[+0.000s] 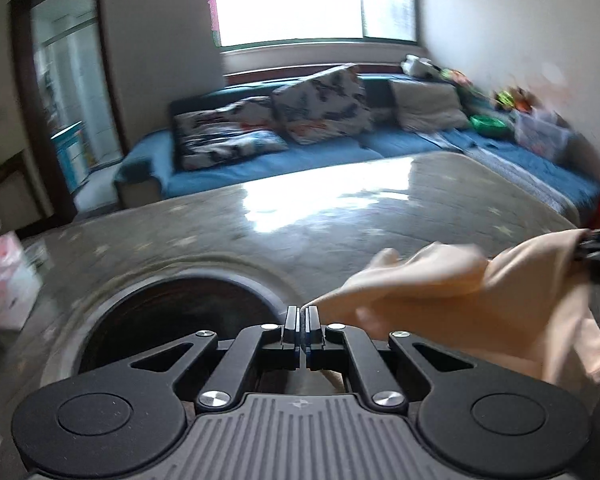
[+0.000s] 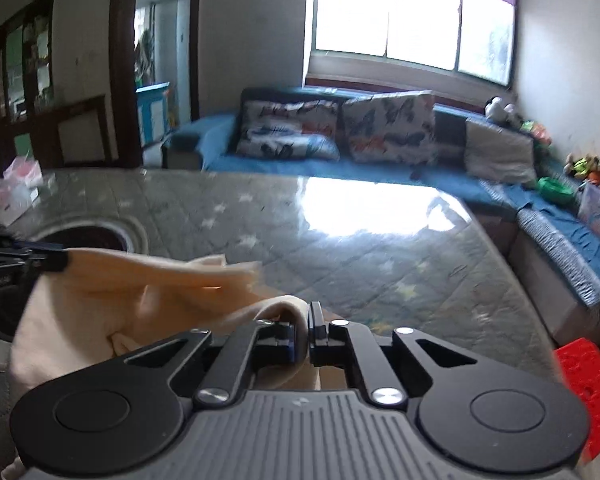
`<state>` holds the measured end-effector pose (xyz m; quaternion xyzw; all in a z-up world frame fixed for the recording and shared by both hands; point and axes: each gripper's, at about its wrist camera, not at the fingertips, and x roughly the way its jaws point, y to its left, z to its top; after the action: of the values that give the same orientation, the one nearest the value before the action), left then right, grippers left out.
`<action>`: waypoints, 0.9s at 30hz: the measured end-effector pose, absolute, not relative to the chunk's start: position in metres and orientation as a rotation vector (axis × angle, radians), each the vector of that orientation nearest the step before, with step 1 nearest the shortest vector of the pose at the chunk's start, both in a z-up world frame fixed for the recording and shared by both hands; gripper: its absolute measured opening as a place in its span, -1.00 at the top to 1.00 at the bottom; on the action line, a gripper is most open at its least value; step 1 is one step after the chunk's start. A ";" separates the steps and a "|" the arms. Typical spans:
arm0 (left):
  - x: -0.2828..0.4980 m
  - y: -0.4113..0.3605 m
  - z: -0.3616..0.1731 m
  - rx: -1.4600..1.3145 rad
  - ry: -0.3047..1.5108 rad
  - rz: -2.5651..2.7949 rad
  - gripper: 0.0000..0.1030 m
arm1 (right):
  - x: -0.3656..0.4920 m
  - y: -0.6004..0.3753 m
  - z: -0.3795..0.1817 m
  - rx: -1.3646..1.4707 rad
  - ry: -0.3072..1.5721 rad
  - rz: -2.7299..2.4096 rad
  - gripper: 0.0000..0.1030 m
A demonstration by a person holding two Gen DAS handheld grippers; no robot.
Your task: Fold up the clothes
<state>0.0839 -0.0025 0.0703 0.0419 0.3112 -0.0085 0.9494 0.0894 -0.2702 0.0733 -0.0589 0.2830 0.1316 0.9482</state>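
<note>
1. While both tools are raised above the grey star-patterned quilted table (image 2: 380, 256), a pale peach cloth garment (image 1: 480, 304) hangs stretched between them, its lower folds sagging toward the table's near edge.
2. Seen from the left wrist, the left gripper (image 1: 302, 314) has its jaws pressed together on one corner of the garment, the fabric running off to the right.
3. At the right edge of that view, the right gripper (image 1: 588, 246) bites the garment's other end.
4. From the right wrist, the right gripper (image 2: 302, 318) is pinching a rolled fold of cloth, and the left gripper (image 2: 56, 260) appears at far left, clamped on the fabric.
5. A round dark opening (image 1: 172, 320) sits in the table's near left part.
6. Farther off stand a blue sofa (image 2: 380, 168) with butterfly-print cushions (image 2: 388, 128) (slightly blurred) and a bright window (image 2: 412, 16).
</note>
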 end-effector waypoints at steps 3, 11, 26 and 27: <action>0.066 0.023 0.071 0.057 0.634 0.041 0.96 | 0.081 -0.279 0.086 -0.110 0.546 0.247 0.90; 0.008 0.073 0.062 0.008 0.663 0.134 0.96 | 0.051 -0.308 0.099 -0.052 0.516 0.200 0.90; -0.087 0.118 0.038 -0.114 0.769 0.251 0.97 | -0.010 -0.396 0.051 0.149 0.676 0.027 0.74; -0.091 0.120 0.036 -0.119 0.777 0.255 0.97 | -0.013 -0.400 0.047 0.150 0.685 0.015 0.68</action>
<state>-0.0911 0.1203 0.0365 -0.0577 0.3776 0.1239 0.9158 -0.0129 -0.4000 0.0473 0.0737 0.3355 0.0071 0.9391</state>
